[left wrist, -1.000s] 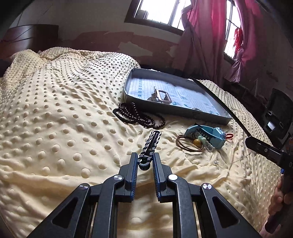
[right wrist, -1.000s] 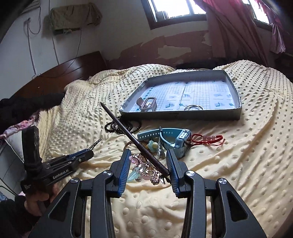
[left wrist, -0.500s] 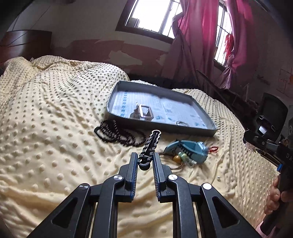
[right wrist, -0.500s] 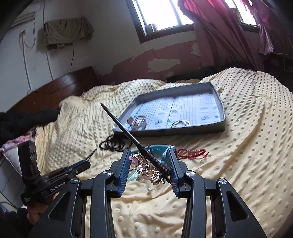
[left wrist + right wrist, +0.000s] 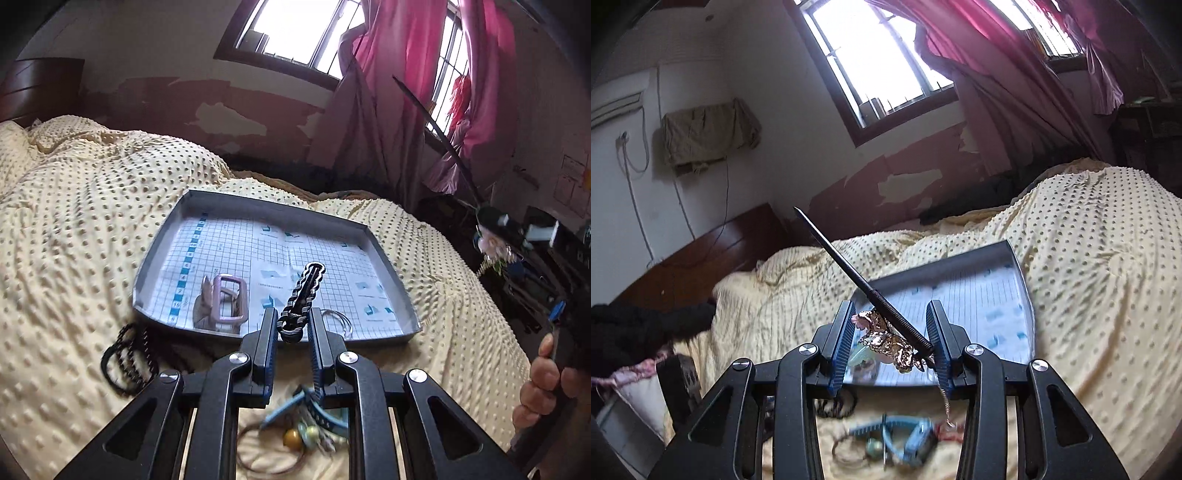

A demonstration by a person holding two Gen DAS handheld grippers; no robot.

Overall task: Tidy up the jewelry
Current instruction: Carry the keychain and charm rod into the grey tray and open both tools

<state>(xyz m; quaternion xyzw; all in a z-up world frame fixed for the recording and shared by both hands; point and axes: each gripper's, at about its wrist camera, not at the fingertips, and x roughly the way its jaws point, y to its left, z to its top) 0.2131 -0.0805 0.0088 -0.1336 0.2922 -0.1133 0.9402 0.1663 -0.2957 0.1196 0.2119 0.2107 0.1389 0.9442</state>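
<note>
A black braided bracelet (image 5: 301,301) was pinched at its near end between the jaws of the left gripper (image 5: 292,330), its free end sticking out over the near edge of the grey tray (image 5: 391,275). The right gripper (image 5: 891,334) held a long dark hairpin (image 5: 849,275) with a gold and pink ornament (image 5: 886,341) at its base; the ornament filled the gap between the half-closed jaws and the pin's base lay against the right finger, the shaft slanting up to the left, with a thin chain dangling below. The tray sat on a yellow dotted blanket (image 5: 74,221) and was lined with gridded paper; a pink watch (image 5: 225,302) lay near its near left corner and thin silver rings (image 5: 338,321) lay at its near edge. On the blanket, just off the tray's near left corner, lay black beads (image 5: 127,363). Nearer, blurred beneath the grippers, were a blue watch (image 5: 908,441) and a brown hair tie (image 5: 266,454). A hand (image 5: 546,391) gripped the right gripper's handle at the frame's right edge.
</note>
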